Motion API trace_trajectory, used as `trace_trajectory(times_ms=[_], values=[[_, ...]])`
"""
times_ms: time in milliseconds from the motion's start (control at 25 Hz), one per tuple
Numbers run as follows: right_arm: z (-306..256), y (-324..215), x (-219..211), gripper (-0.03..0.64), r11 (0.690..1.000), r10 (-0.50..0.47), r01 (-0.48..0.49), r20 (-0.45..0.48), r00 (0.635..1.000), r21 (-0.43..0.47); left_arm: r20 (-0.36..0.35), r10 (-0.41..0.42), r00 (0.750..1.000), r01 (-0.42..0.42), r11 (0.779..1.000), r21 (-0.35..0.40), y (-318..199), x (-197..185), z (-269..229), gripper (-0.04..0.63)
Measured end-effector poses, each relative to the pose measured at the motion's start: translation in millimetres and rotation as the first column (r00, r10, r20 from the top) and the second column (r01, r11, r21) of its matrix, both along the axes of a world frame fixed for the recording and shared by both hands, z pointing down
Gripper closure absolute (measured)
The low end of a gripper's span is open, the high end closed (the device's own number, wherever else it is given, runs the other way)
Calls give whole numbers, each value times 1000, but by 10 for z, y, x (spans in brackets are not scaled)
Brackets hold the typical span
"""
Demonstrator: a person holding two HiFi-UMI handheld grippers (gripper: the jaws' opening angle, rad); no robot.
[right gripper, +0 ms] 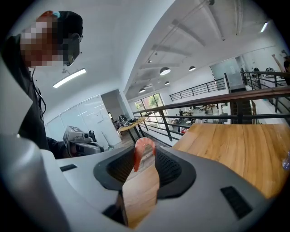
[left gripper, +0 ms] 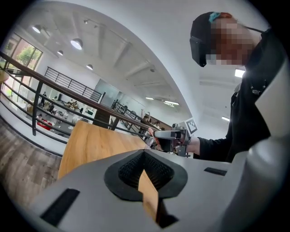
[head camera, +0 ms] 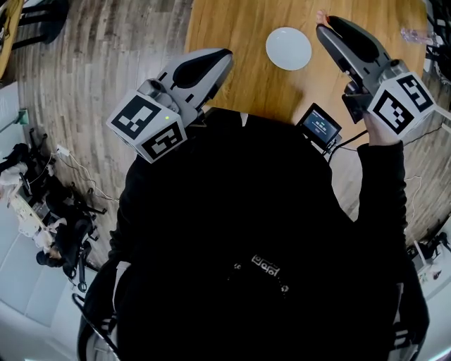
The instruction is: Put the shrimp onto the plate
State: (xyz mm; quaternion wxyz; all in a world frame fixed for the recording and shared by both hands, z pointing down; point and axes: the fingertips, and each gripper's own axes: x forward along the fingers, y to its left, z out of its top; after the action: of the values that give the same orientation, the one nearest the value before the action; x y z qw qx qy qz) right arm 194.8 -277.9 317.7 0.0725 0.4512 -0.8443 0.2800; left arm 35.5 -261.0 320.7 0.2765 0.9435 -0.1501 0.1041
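An orange-pink shrimp (right gripper: 144,152) sticks up from between the tips of my right gripper (right gripper: 145,157), whose pads are shut on it. In the head view the right gripper (head camera: 323,29) hangs over the table just right of the white plate (head camera: 288,48), with the shrimp (head camera: 322,17) at its tip. The plate has nothing on it. My left gripper (head camera: 223,58) is held near the table's left front edge. In the left gripper view its tips (left gripper: 144,166) meet with nothing between them.
The wooden table (head camera: 232,28) lies ahead of the person. A small screen device (head camera: 319,127) with a cable sits at its near edge, and a clear plastic item (head camera: 416,34) at its far right. Cables and gear (head camera: 49,211) lie on the floor at left.
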Motion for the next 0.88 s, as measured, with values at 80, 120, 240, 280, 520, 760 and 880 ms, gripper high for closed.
trace_trajectory(times_ms=[80, 120, 240, 280, 520, 760, 880], values=[[62, -33, -44, 465, 1000, -12, 11, -7, 1000, -11, 4, 4, 1000, -4, 1000, -1, -20, -32, 9, 589], [93, -32, -56, 465, 1000, -16, 16, -11, 1000, -18, 6, 5, 1000, -5, 1000, -2, -16, -39, 14, 589], [168, -23, -42, 465, 999, -21, 20, -14, 1000, -34, 9, -1, 1000, 1, 1000, -8, -6, -25, 30, 589], [188, -29, -40, 465, 999, -23, 22, -16, 1000, -38, 8, -6, 1000, 6, 1000, -10, -16, -23, 30, 589], [366, -19, 9, 465, 997, -42, 40, -28, 999, -71, 14, -28, 1000, 28, 999, -20, 2, -14, 77, 589], [539, -14, 31, 465, 993, -53, 48, -44, 998, -111, 18, -63, 998, 64, 997, -31, 74, -71, 84, 589], [664, 24, 71, 465, 990, -67, 60, -55, 996, -125, 26, -77, 997, 78, 996, -34, 164, -68, 92, 589]])
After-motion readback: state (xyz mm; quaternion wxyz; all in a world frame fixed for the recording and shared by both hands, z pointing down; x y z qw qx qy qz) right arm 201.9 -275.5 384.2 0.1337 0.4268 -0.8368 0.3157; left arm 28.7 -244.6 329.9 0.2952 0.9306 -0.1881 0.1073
